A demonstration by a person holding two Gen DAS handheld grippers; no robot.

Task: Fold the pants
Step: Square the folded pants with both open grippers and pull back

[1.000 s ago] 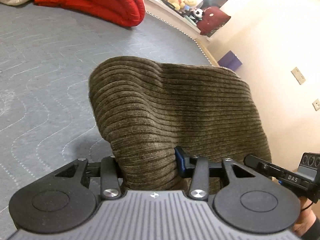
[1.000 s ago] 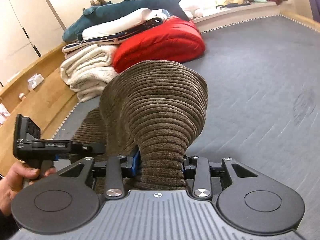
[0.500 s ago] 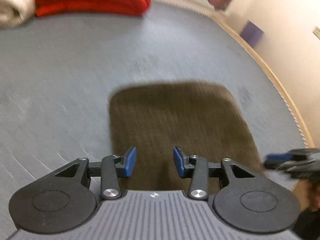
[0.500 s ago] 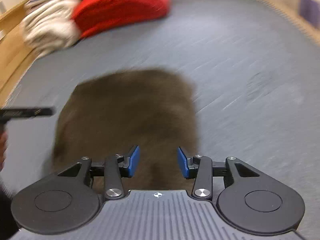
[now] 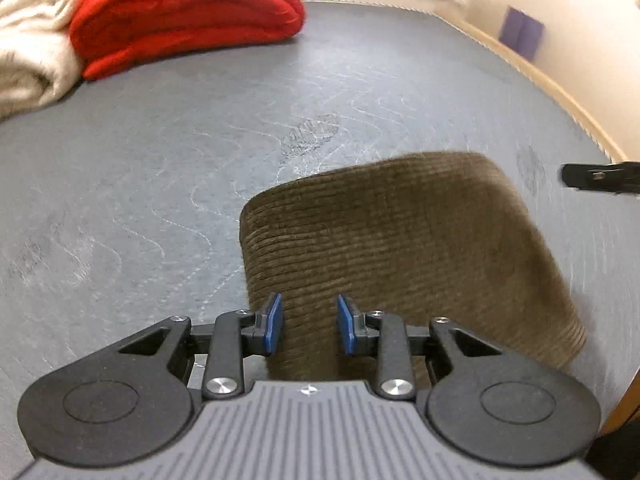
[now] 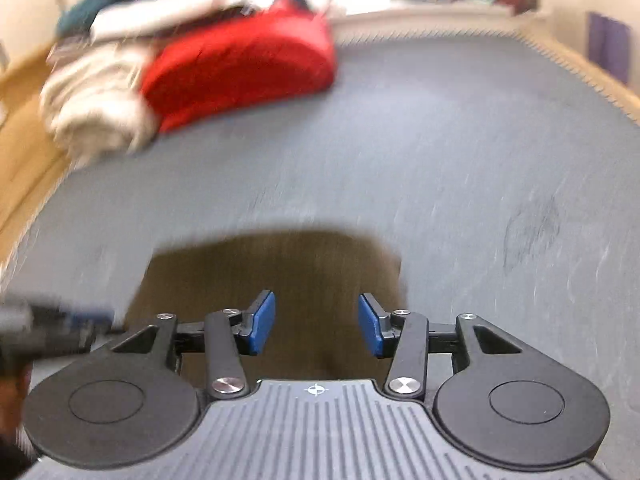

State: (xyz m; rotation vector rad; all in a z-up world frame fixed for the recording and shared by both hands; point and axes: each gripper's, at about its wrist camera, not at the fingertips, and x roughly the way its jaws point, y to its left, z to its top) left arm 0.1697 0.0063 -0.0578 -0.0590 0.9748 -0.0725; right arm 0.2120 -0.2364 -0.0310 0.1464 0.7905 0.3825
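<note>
The brown corduroy pants (image 5: pixel 400 240) lie folded in a flat rectangle on the grey mattress (image 5: pixel 160 140). My left gripper (image 5: pixel 310 328) hovers over the near left part of the pants; its jaws are closing, and the blue pads stand apart with no cloth pinched. The right wrist view is blurred. There the pants (image 6: pixel 280 268) lie under my right gripper (image 6: pixel 316 328), whose jaws are opening and hold nothing. The right gripper's tip (image 5: pixel 600 176) shows at the right edge of the left wrist view. The left gripper (image 6: pixel 48 328) is a blur at the left edge of the right wrist view.
A folded red quilt (image 5: pixel 188 12) and a cream blanket (image 5: pixel 28 52) lie at the far side of the mattress. A wooden rim (image 5: pixel 560 92) runs along the right side by the wall. A purple thing (image 5: pixel 522 34) stands against that wall.
A second ago both grippers held the pants up in a draped hump. Both have let go, the pants now lie flat, and both grippers have swung down over them.
</note>
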